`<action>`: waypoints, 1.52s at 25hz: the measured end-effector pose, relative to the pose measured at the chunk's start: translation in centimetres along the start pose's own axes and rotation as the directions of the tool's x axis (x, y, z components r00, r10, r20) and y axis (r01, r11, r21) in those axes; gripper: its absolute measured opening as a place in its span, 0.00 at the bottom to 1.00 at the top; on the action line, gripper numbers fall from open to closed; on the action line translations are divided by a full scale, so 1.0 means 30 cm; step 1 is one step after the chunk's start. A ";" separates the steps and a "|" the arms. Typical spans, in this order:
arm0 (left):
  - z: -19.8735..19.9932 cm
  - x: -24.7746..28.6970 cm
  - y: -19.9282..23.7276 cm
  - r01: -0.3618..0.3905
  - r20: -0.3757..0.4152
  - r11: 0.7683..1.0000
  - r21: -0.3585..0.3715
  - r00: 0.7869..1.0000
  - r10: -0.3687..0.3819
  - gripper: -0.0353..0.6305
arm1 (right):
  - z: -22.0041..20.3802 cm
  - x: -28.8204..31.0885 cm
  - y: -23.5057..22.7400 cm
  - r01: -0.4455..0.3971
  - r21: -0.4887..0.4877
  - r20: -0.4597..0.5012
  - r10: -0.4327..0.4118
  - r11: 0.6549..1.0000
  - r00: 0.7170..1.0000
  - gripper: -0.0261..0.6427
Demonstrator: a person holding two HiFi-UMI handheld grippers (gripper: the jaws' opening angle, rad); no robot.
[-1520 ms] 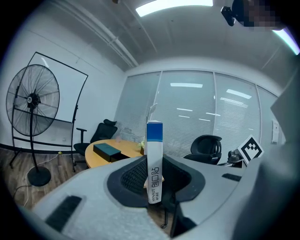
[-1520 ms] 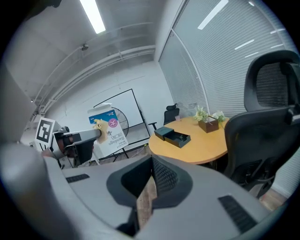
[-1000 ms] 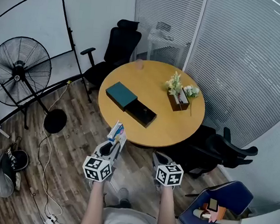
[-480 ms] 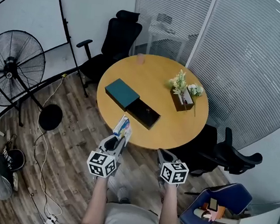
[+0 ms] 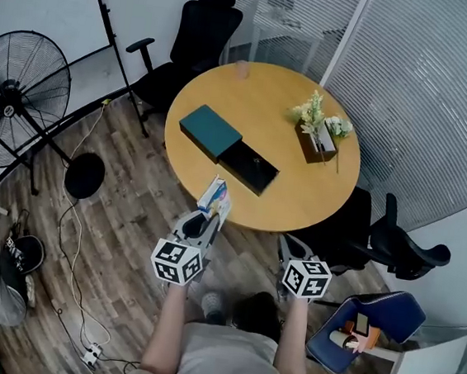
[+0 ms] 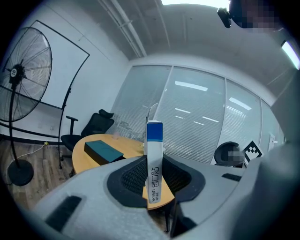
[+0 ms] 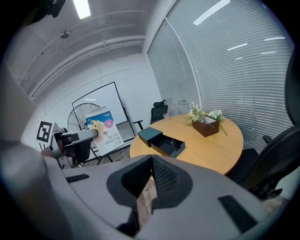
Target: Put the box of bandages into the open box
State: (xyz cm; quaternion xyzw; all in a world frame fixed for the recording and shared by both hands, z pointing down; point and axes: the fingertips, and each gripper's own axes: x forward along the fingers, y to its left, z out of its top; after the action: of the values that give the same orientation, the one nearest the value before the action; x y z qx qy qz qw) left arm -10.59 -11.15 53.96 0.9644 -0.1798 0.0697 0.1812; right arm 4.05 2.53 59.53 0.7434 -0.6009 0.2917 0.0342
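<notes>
My left gripper (image 5: 211, 215) is shut on the box of bandages (image 5: 215, 195), a slim white box with a blue top held upright just short of the round table's (image 5: 306, 202) near edge. In the left gripper view the box of bandages (image 6: 153, 161) stands between the pads of the left gripper (image 6: 153, 176). On the table lies the open box (image 5: 250, 167), a dark tray slid out of its teal sleeve (image 5: 210, 132). My right gripper (image 5: 289, 244) hovers beside the left one, off the table. Its jaws meet with nothing between them in the right gripper view (image 7: 152, 163).
A wooden planter of flowers (image 5: 317, 137) stands at the table's right, a small cup (image 5: 243, 68) at its far edge. Black office chairs (image 5: 191, 36) (image 5: 394, 240) surround the table. A floor fan (image 5: 19, 93) and cables (image 5: 74, 240) are at left, a blue chair (image 5: 360, 328) at right.
The table has drawn nearer as I stepped toward it. Both grippers moved forward together, and the bandage box now sits close to the table's edge.
</notes>
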 end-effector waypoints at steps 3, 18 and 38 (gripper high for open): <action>-0.038 0.033 0.009 -0.001 -0.019 1.000 -0.007 1.000 0.001 0.19 | -0.006 0.025 -0.030 -0.003 -0.005 -0.007 0.003 1.000 1.000 0.03; 0.108 0.404 0.123 -0.102 0.007 0.995 0.004 0.995 0.102 0.19 | 0.301 0.365 -0.232 -0.104 -0.074 -0.023 0.103 0.992 0.994 0.03; 0.025 0.773 0.221 -0.254 -0.098 0.960 -0.117 0.965 0.244 0.19 | 0.512 0.648 -0.441 -0.323 -0.291 -0.139 0.294 0.901 0.946 0.03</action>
State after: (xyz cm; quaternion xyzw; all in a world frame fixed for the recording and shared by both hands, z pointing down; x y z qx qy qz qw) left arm 8.47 -24.66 60.04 0.9166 -0.2962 0.1202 0.2402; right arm 24.26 -16.96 60.03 0.6099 -0.7471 0.2294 0.1314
